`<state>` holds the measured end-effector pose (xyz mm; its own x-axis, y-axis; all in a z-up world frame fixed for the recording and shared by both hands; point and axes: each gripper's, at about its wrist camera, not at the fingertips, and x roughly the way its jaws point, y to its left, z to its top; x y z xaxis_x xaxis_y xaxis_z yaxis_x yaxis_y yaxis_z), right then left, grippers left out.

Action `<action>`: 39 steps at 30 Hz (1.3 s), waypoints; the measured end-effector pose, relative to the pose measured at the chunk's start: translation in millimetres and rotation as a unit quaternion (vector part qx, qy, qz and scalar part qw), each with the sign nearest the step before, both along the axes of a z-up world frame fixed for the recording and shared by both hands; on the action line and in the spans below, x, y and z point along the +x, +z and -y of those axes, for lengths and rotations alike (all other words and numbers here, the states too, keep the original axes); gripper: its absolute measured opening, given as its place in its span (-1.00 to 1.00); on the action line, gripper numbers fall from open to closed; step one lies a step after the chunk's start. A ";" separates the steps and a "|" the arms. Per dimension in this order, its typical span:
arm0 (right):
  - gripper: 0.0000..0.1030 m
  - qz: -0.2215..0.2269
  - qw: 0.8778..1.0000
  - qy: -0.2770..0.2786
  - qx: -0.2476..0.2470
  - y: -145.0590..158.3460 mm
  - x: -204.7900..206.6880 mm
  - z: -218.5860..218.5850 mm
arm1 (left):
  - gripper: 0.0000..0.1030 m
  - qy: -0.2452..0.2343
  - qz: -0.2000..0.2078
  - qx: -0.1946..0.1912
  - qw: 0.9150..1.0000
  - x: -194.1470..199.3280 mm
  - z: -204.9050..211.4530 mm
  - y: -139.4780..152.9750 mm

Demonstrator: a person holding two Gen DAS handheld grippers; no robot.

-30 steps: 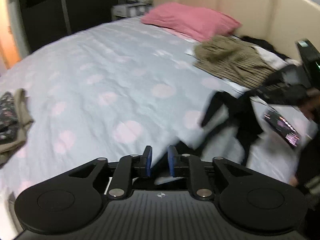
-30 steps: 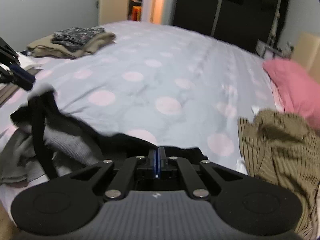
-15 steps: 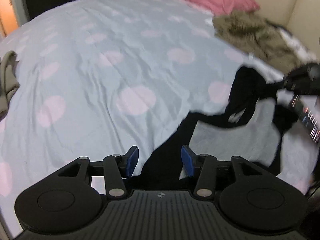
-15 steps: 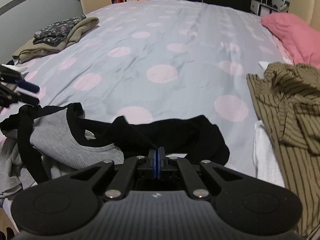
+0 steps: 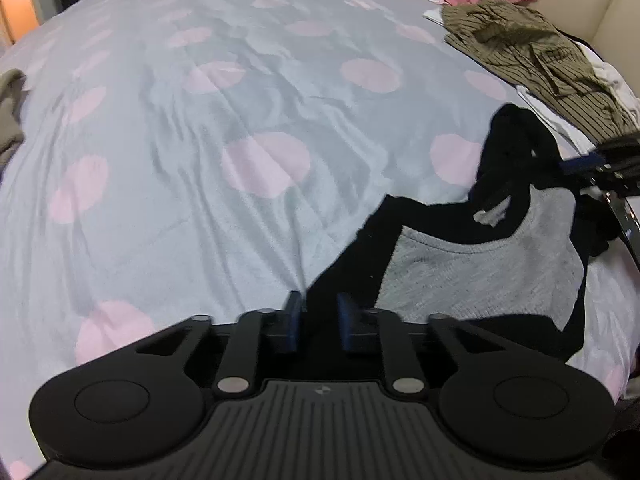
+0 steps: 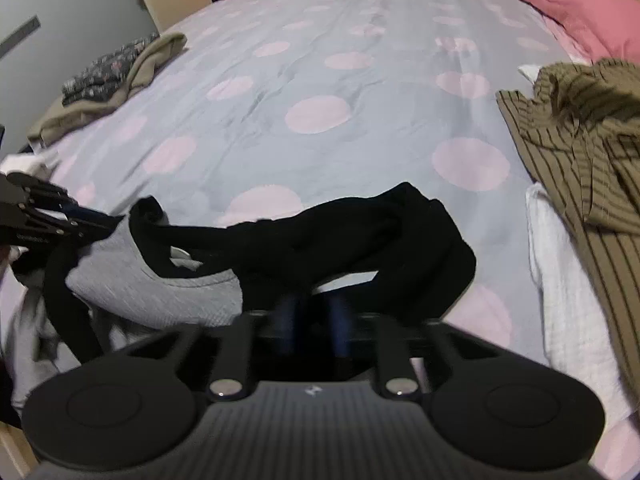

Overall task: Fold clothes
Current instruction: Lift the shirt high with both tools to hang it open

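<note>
The grey-and-black top [image 5: 480,268] lies crumpled on the bed [image 5: 200,120], near its edge. The left gripper [image 5: 319,322] straddles the black trim, jaws apart. The right gripper [image 6: 312,320] is blurred, jaws parted over the black fabric.

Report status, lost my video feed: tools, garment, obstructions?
Left tool open, black fabric between fingers. Right tool open, blurred. Grey-and-black top crumpled on bed. Striped garment beside, apart.
</note>
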<state>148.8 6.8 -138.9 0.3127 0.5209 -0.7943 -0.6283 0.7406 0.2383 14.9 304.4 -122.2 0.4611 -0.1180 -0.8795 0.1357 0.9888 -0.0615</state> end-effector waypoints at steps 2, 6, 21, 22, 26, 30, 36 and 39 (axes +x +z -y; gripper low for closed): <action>-0.27 -0.015 1.000 -0.004 0.011 -1.3 0.6 3.1 | -0.94 0.016 0.010 -0.010 1.000 -3.1 -4.6 6.8; -0.41 -0.050 0.998 -0.013 0.037 -3.6 1.9 7.7 | -0.96 0.029 0.042 -0.016 0.999 -13.9 -4.6 28.2; -0.88 0.215 0.973 -0.029 0.077 119.8 -62.0 13.6 | -0.97 0.109 0.242 0.008 0.964 -87.2 2.2 163.8; -0.88 0.236 0.968 -0.033 0.083 133.3 -68.2 17.2 | -0.97 0.112 0.261 0.003 0.959 -94.5 3.6 177.4; -0.88 0.311 0.942 -0.051 0.117 191.2 -93.9 37.9 | -0.97 0.103 0.336 -0.002 0.936 -129.1 18.0 232.0; -0.97 0.386 0.908 -0.064 0.151 249.1 -125.8 60.9 | -0.97 0.099 0.417 -0.001 0.904 -166.8 34.4 277.8; -0.97 0.457 0.863 -0.071 0.204 313.0 -172.1 86.5 | -0.97 0.086 0.508 -0.002 0.857 -209.9 58.0 326.1; -0.97 0.471 0.849 -0.072 0.229 331.6 -187.8 96.4 | -0.97 0.079 0.552 -0.002 0.830 -231.5 69.8 350.2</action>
